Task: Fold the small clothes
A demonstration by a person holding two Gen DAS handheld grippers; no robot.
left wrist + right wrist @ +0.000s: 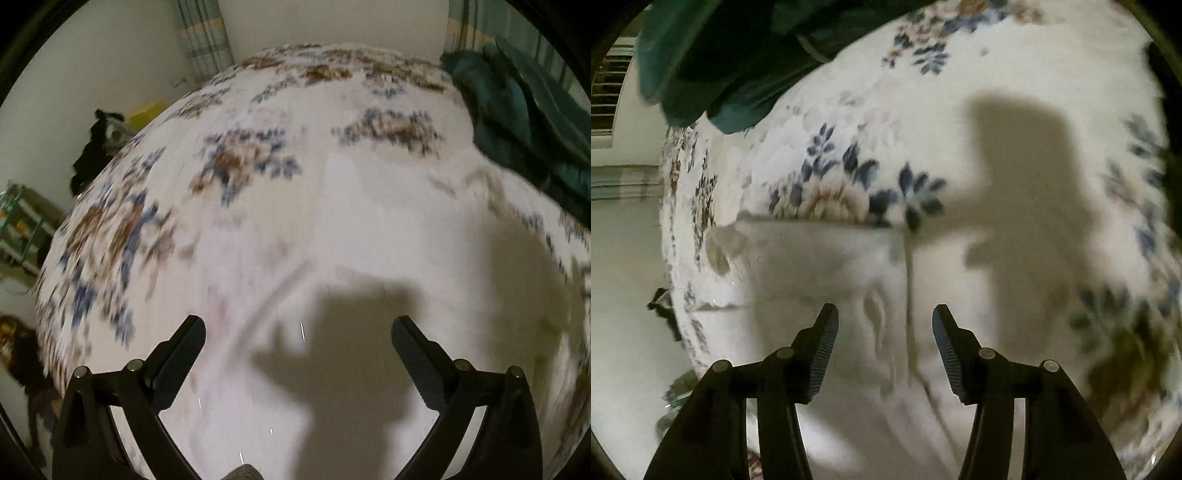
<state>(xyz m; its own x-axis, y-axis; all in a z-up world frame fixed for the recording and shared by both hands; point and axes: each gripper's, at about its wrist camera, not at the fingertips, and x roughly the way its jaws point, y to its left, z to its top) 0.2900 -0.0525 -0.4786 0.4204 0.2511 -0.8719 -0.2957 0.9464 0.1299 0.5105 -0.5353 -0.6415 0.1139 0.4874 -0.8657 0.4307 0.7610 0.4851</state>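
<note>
Floral bedsheet (923,110) underlies a white cloth (827,266), soft and light; right claw (885,325), spread empty, should pinch its edge ahead.

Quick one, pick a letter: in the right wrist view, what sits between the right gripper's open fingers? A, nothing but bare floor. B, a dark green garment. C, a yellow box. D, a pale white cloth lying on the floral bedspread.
D: the right gripper stands open over a pale white cloth spread on the floral bedspread; the dark green garment lies far off at the top left.
</note>
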